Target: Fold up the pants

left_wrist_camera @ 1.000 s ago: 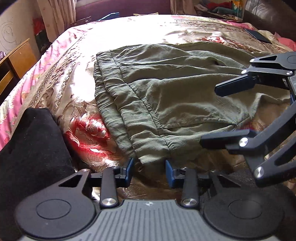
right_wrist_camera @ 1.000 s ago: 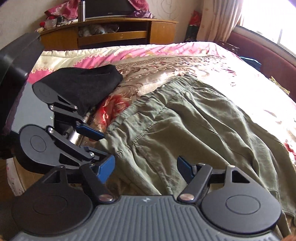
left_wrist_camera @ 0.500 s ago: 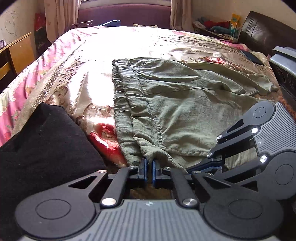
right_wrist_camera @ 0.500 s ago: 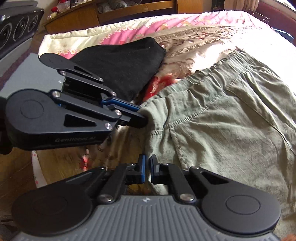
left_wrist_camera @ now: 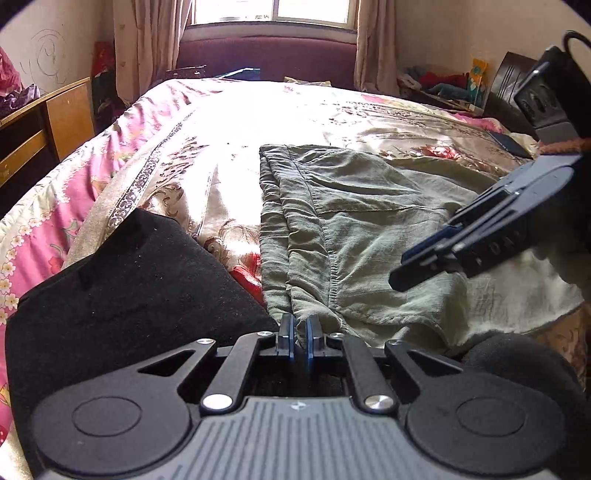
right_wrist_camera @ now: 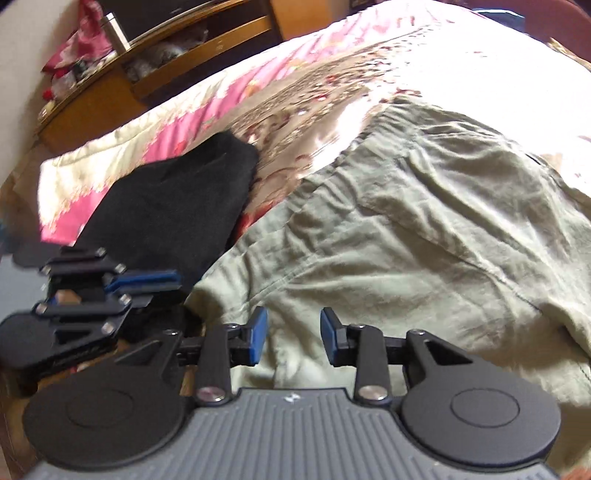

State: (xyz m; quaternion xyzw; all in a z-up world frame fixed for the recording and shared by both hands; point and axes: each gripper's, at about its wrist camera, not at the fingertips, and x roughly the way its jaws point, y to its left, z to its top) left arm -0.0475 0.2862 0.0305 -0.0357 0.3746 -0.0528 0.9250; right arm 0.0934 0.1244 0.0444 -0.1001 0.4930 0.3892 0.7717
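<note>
Lay spread across a floral satin bedspread [left_wrist_camera: 177, 173], olive-green pants [left_wrist_camera: 369, 229], waistband end toward the near edge of the bed and legs running off toward the far side. Rumpled along the elastic waist, smoother over the seat.

Pinched at the near waistband corner by the left gripper [left_wrist_camera: 301, 338], blue pads almost together with a fold of green cloth caught between them (a thin pleat rising out of the gap). Seen from the right wrist view as well, at the lower left [right_wrist_camera: 147, 286], blue pads pressed close at the pants' corner.

Stood partly open over the waistband, the right gripper [right_wrist_camera: 293, 336], jaws just widened, pads apart with green fabric lying beneath and between them but not pressed. Showed side-on in the left wrist view at the right [left_wrist_camera: 410, 271], tips hovering above the cloth.

Rested just beside the pants, on the left, a folded black garment [left_wrist_camera: 122, 295], touching or nearly touching the waistband edge. Beyond the bed, a wooden cabinet [left_wrist_camera: 44, 129], curtains and a bright window [left_wrist_camera: 273, 11].
</note>
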